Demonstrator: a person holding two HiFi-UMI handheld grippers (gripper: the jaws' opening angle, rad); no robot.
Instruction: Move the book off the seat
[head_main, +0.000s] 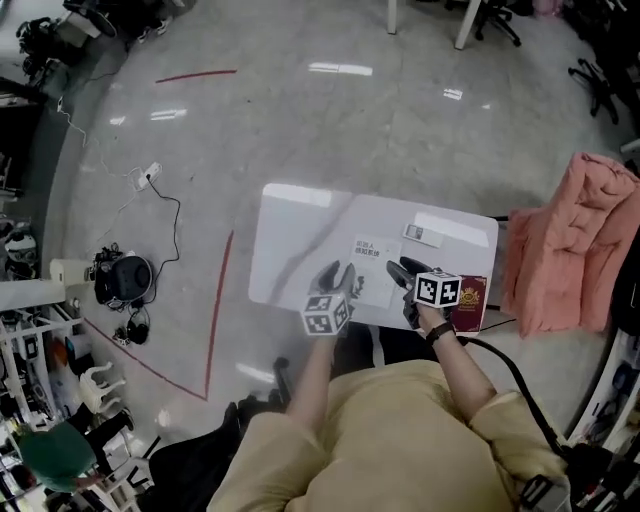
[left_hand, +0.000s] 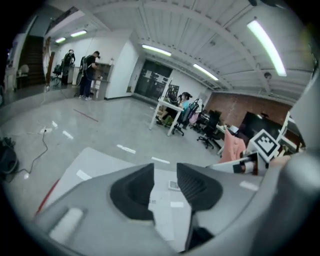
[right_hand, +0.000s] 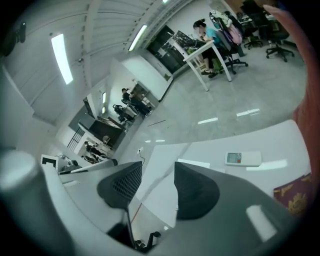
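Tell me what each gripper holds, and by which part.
Nothing is held: the left gripper and the right gripper both stand open and empty above the table, and the book lies free on it.

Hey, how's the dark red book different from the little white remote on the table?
The book is dark red with a gold emblem; the remote is white with a small screen. The book is clearly the larger of the two. The book lies at the table's near right corner; the remote lies farther from the person. Both lie flat on the white table.
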